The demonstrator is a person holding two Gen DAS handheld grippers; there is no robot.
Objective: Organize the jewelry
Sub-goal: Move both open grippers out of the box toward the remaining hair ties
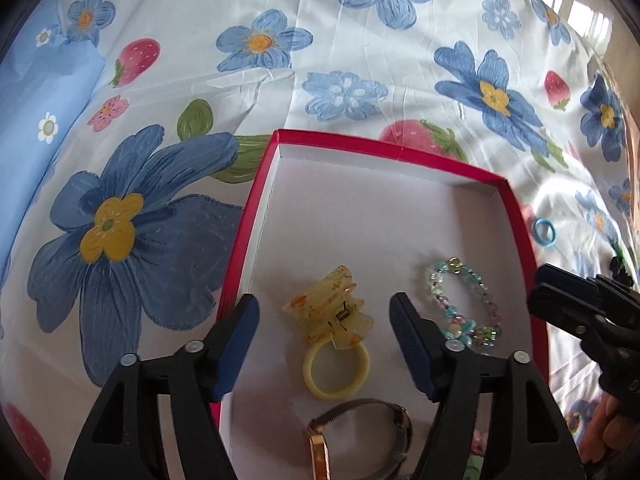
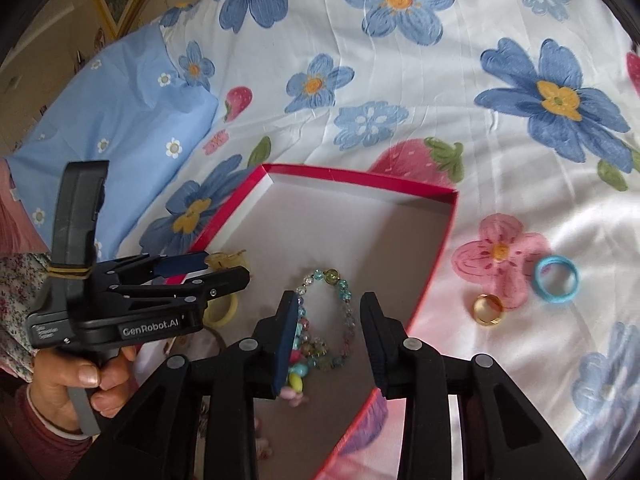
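My left gripper (image 1: 324, 344) had its fingers (image 1: 236, 344) spread wide and gripping nothing; between them, on the floor of the box, lay a translucent yellow hair claw (image 1: 326, 312) flecked with orange, its small metal spring showing, resting against a pale yellow ring (image 1: 336, 374). Just below that sat a watch (image 1: 360, 436) with a gold-toned case and a metal mesh band, partly cut off by the frame edge. My right gripper (image 2: 332, 340) had its fingers (image 2: 289, 344) partly apart, with a beaded bracelet (image 2: 326, 320) lying between them on the box floor, its beads clear, aqua, pink and green, one larger greenish bead at the far end. I could not tell whether the pads touched it. All of this sat in a shallow red box (image 2: 360, 178) with a white inside, on a bed sheet (image 2: 420, 92) printed with blue flowers and strawberries. Outside the box, on the sheet, lay a gold ring (image 2: 488, 309) and a blue ring (image 2: 557, 279), near each other.
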